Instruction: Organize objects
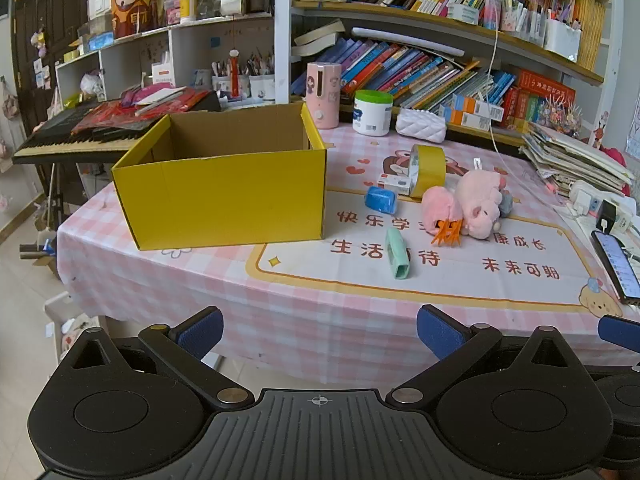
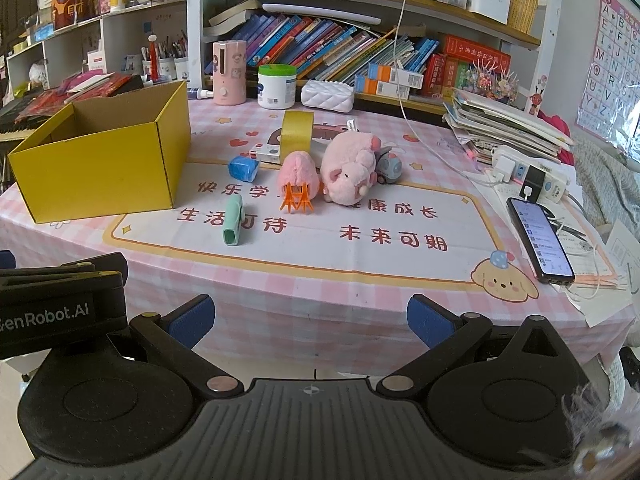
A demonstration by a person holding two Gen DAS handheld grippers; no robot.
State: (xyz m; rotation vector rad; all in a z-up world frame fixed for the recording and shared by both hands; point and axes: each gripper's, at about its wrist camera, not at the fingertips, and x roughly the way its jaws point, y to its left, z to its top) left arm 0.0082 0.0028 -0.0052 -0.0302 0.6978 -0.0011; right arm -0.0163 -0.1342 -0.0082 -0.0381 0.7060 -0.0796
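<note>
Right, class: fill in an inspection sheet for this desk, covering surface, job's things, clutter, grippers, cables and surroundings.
Surface: pink checked tablecloth, printed mat panel in the middle.
Job's things: open yellow box, apparently empty; mint case, blue toy, tape roll, two pink plush toys, orange clip lie loose.
Clutter: phone, paper stack, white jar.
Grippers: left gripper and right gripper open, holding nothing.
Cables: white cable, power strip.
Surroundings: bookshelves, keyboard.

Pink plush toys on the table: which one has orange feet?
The smaller plush, nearer the yellow box; orange plastic feet stick out beneath it. The bigger pig plush has none.
</note>
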